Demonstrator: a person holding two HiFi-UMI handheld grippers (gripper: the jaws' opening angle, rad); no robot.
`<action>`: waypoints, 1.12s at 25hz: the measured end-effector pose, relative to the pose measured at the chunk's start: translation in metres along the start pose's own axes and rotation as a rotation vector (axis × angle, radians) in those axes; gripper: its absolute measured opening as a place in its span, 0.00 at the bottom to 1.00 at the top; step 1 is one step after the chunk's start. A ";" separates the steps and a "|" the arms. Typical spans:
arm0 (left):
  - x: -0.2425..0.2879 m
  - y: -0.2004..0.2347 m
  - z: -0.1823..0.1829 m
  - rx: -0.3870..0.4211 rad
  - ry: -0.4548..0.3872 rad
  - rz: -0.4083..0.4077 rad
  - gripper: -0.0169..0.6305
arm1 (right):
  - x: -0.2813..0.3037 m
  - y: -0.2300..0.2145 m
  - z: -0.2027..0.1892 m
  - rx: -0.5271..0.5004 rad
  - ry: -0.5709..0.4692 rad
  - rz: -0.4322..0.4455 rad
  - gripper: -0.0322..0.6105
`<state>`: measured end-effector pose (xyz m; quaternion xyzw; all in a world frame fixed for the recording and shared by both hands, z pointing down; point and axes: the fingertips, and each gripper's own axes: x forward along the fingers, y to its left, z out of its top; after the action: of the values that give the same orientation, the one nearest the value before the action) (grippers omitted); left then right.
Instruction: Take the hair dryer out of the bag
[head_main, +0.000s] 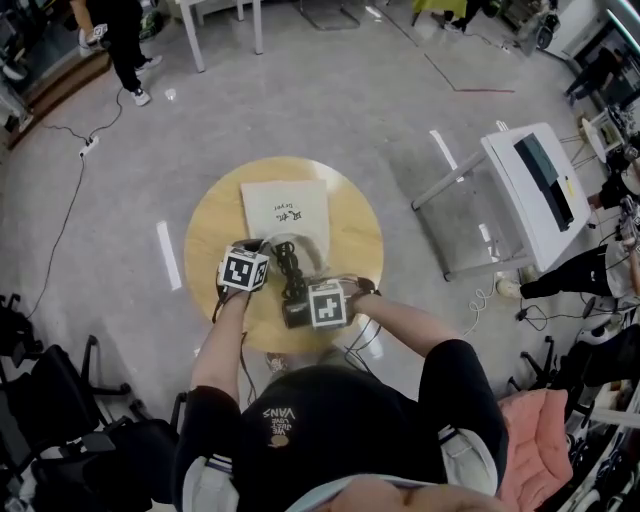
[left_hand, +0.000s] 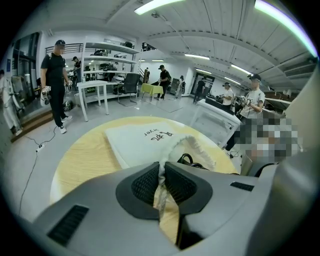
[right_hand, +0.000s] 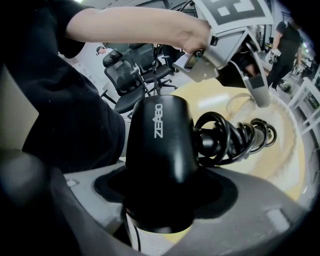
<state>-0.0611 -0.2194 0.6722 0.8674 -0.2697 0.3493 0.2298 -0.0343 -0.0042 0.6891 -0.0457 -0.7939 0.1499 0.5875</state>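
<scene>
Head view: the hair dryer (head_main: 296, 312) is seen outside the mouth of the bag (head_main: 285, 208). Left gripper view: the limp bag rim is pinched by the left tongs (left_hand: 160, 182). Right gripper view: its rigid, smooth barrel — judged slippery — is clasped by the wide-set right tongs (right_hand: 162, 192).

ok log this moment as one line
left gripper: shut on bag edge | right gripper: shut on hair dryer | cord: runs to bag mouth
</scene>
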 end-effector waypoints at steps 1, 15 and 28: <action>0.000 -0.001 0.000 0.002 0.000 0.000 0.09 | 0.000 0.003 0.000 0.003 -0.001 -0.002 0.59; -0.007 -0.003 -0.007 -0.004 0.002 -0.009 0.09 | 0.004 0.033 0.006 0.058 -0.027 -0.045 0.59; -0.004 -0.004 -0.013 0.013 0.009 -0.005 0.09 | -0.009 0.052 0.015 0.100 -0.100 -0.108 0.59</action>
<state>-0.0671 -0.2074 0.6761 0.8680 -0.2640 0.3545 0.2263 -0.0509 0.0402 0.6619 0.0340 -0.8153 0.1594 0.5557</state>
